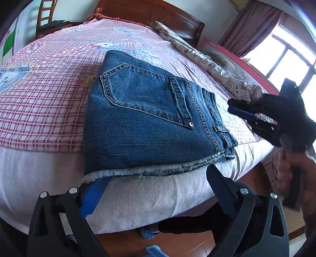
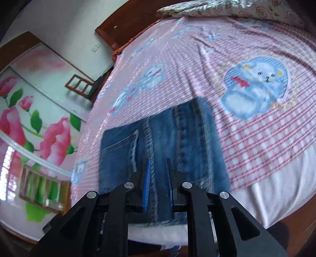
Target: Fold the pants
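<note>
The blue jeans (image 1: 150, 120) lie folded into a compact rectangle on the pink checked bedsheet (image 1: 45, 94), back pocket up, frayed hem at the bed's near edge. My left gripper (image 1: 158, 174) is open wide and empty, its fingers just below the hem. My right gripper (image 1: 243, 110) hovers at the jeans' right side, held by a gloved hand. In the right wrist view the right gripper (image 2: 159, 164) is above the jeans (image 2: 164, 150), its jaws a narrow gap apart with nothing between them.
A crumpled floral quilt (image 1: 217, 65) lies along the bed's far right side. A wooden headboard (image 1: 154, 13) and chair (image 1: 47, 17) stand behind the bed. The white mattress edge (image 1: 138, 197) and wooden floor are below. A window is at the right.
</note>
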Demonstrator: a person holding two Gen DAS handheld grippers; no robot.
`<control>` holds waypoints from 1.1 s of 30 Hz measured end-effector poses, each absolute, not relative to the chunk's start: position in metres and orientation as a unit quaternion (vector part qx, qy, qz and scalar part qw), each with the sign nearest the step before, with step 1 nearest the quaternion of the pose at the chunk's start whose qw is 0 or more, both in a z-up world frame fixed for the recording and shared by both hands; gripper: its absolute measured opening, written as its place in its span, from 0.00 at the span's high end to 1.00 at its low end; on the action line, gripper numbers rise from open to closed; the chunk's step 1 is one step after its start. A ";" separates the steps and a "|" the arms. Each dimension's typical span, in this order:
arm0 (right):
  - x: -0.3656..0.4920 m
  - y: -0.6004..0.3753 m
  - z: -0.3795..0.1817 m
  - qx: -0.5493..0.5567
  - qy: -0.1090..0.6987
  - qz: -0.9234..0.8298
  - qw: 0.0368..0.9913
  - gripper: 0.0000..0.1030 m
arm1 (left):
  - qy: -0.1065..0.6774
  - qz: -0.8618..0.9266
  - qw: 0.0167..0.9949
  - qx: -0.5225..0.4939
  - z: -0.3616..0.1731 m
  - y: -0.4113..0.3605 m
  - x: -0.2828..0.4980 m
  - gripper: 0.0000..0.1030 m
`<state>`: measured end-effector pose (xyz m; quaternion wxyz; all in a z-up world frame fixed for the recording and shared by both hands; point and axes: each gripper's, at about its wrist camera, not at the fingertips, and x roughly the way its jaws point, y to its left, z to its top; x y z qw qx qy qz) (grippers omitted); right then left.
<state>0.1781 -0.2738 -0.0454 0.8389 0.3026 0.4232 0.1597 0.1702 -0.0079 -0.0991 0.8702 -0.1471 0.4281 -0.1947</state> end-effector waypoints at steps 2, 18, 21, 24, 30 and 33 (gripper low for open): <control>0.170 -0.258 -0.062 0.304 0.454 0.186 0.816 0.86 | 0.428 -0.195 0.870 -0.148 -0.099 -0.008 0.170 0.06; 0.128 -0.273 -0.080 0.302 0.483 0.103 0.815 0.34 | 0.429 -0.199 0.867 -0.157 -0.100 -0.006 0.170 0.04; 0.139 -0.273 -0.101 0.315 0.486 0.123 0.806 0.59 | 0.439 -0.205 0.861 -0.156 -0.099 -0.005 0.170 0.04; 0.141 -0.272 -0.117 0.345 0.492 0.130 0.788 0.66 | 0.450 -0.233 0.841 -0.190 -0.087 0.010 0.160 0.04; 0.138 -0.281 -0.120 0.353 0.505 0.143 0.774 0.66 | 0.367 -0.260 0.880 -0.150 -0.017 0.022 0.157 0.03; 0.136 -0.281 -0.118 0.344 0.507 0.145 0.777 0.66 | 0.347 -0.292 0.864 -0.220 -0.007 0.033 0.203 0.03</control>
